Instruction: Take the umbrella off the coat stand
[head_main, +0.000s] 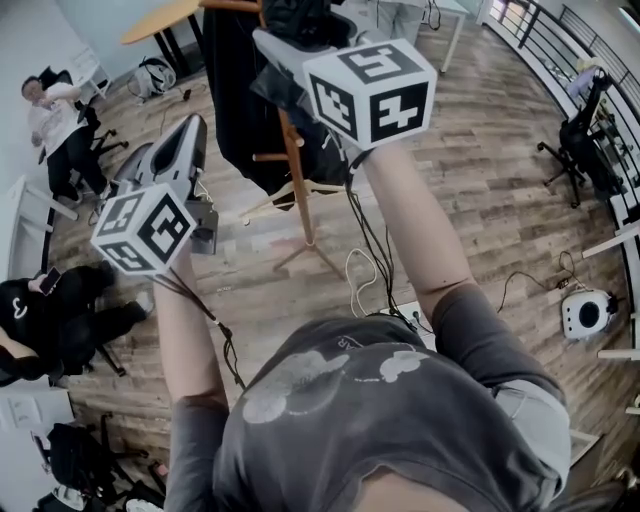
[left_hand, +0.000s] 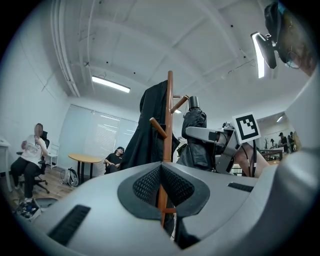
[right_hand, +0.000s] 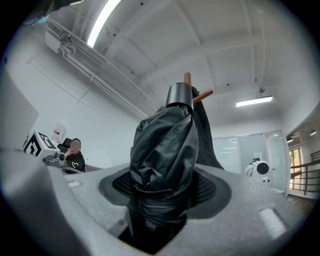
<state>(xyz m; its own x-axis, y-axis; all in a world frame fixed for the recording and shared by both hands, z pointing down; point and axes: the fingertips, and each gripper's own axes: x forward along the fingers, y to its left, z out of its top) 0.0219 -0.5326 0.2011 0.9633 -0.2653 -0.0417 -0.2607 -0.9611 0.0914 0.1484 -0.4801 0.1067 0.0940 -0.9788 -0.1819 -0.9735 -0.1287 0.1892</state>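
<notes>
The umbrella (right_hand: 162, 165) was a folded black one, its glossy crumpled fabric bundled tight under a smooth dark cap at its 12 o'clock end. It stood upright, clamped between the fingers (right_hand: 206, 188) of the right gripper (right_hand: 162, 192). In the left gripper view it stood just beside the top of the coat stand (left_hand: 169, 115), at the stand's 3 o'clock side. The stand was a slim upright wooden pole with short pegs angled up toward 10 and 2 o'clock, a black coat (left_hand: 150, 130) draped on its 9 o'clock side.
</notes>
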